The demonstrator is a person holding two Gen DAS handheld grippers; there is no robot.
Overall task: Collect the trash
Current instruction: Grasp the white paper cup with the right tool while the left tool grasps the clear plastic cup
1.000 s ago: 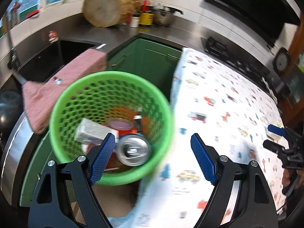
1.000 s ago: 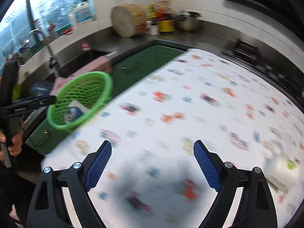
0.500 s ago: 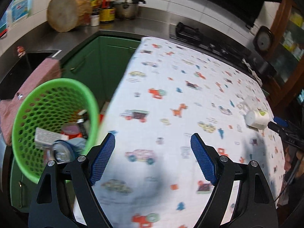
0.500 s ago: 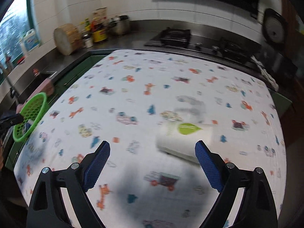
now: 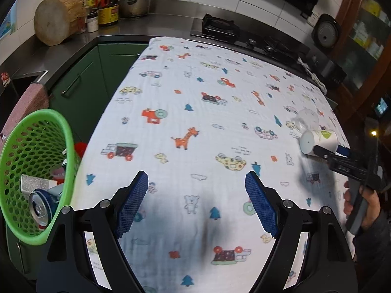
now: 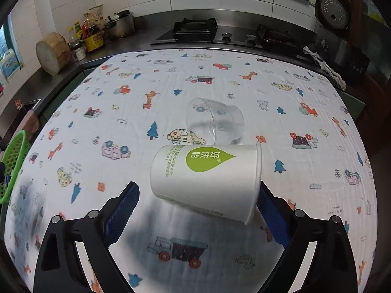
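A white paper cup (image 6: 207,180) with a green drop logo lies on its side on the patterned tablecloth (image 6: 97,112). My right gripper (image 6: 195,210) is open with the cup between its fingers, apart from the pads. A clear plastic cup (image 6: 215,124) lies on its side just beyond it. My left gripper (image 5: 195,202) is open and empty over the cloth. A green mesh basket (image 5: 31,171) at the table's left edge holds a can (image 5: 39,207), a small box and other trash. The paper cup (image 5: 317,141) and right gripper (image 5: 339,156) also show in the left wrist view.
A kitchen counter runs behind the table with a gas stove (image 6: 195,29), a pot (image 5: 134,2), bottles and a round wooden block (image 5: 56,19). A rice cooker (image 6: 332,14) stands at the back right. A pink towel (image 5: 27,105) hangs by the sink on the left.
My right gripper has swung from the basket side to the paper cup and closed in around it. My left gripper has turned away from the basket toward the table's middle.
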